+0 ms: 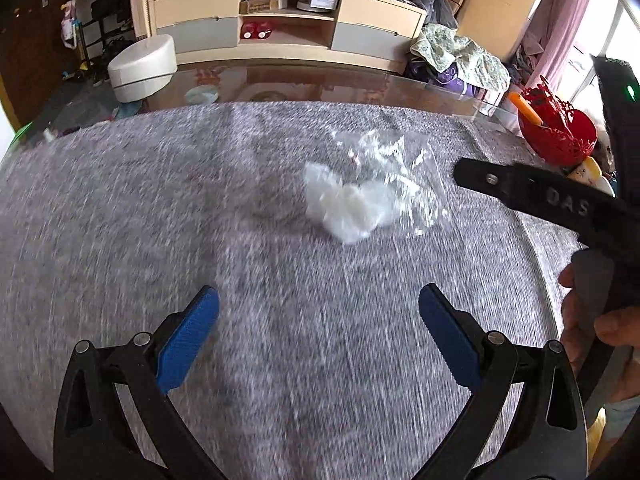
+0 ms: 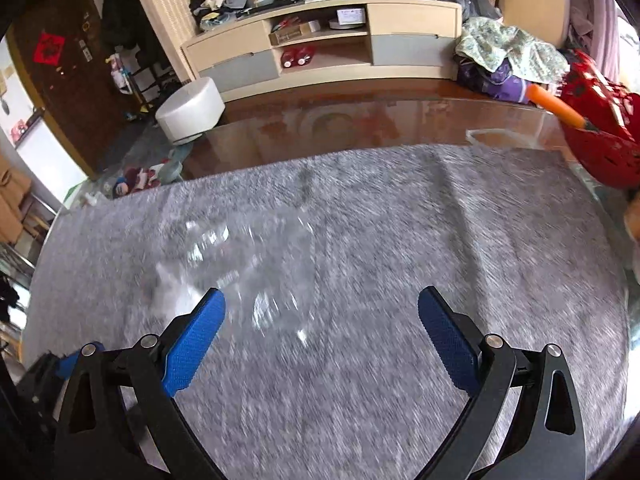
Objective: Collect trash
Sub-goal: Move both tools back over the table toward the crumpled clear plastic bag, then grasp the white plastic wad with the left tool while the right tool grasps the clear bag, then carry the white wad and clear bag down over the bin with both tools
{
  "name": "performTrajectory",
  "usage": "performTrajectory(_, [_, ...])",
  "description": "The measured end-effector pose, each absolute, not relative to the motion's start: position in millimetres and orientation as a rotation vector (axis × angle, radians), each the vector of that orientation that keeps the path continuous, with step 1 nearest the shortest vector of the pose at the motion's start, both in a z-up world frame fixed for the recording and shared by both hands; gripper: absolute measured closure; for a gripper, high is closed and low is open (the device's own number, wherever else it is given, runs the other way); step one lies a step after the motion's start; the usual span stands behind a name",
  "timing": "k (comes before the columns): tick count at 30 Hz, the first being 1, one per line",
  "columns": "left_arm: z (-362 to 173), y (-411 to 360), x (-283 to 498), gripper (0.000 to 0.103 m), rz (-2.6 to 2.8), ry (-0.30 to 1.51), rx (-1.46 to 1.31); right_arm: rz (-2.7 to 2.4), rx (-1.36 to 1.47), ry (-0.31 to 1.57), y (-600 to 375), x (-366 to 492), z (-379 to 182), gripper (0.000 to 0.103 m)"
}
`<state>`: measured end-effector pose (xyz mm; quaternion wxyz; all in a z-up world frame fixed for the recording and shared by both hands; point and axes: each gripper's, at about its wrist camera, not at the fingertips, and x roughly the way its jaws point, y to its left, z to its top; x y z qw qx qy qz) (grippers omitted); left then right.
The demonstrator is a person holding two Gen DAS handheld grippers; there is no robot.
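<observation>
Left wrist view: left claw [image 1: 319, 312] spread wide, holding nothing, above the grey cloth [image 1: 160, 220] on the counter [image 1: 320, 84]. Clear plastic bag [image 1: 396, 168] lies on the cloth ahead of it, touching a white crumpled wad [image 1: 344, 204]. Red basket [image 1: 560, 132] sits at the far right counter edge. Right wrist view: right claw [image 2: 322, 312] also wide and unloaded; the bag [image 2: 248, 264] lies just ahead of its left finger [image 2: 196, 340]. Motion blur in both views.
</observation>
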<state>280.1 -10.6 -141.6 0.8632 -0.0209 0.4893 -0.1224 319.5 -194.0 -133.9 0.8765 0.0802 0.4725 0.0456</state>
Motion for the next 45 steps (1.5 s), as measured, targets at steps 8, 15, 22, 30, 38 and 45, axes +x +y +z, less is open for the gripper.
performTrajectory(8, [-146.2,-24.1,315.9,0.008,-0.275,1.02,-0.037,0.113,0.176,1.029,-185.5,359.7,-148.9,0.007])
performTrajectory(15, [-162.2,-25.9,341.0,0.02,-0.299,1.04,-0.065,0.153,0.185,1.075,-180.1,375.1,-167.4,0.027])
performTrajectory(22, [-166.1,-28.3,350.2,0.046,-0.333,1.032,-0.064,0.168,0.178,1.042,-176.7,380.1,-166.5,0.065])
performTrajectory(30, [-166.5,-18.6,343.1,0.073,-0.336,1.034,-0.056,0.195,0.116,1.035,-162.0,374.8,-167.8,0.089])
performTrajectory(38, [-160.3,-7.9,320.9,0.077,-0.325,1.035,-0.051,0.223,0.113,1.022,-161.2,353.8,-153.8,0.095])
performTrajectory(45, [-147.5,-3.4,286.5,0.079,-0.327,1.022,-0.051,0.234,0.101,1.008,-169.1,313.6,-135.4,0.096])
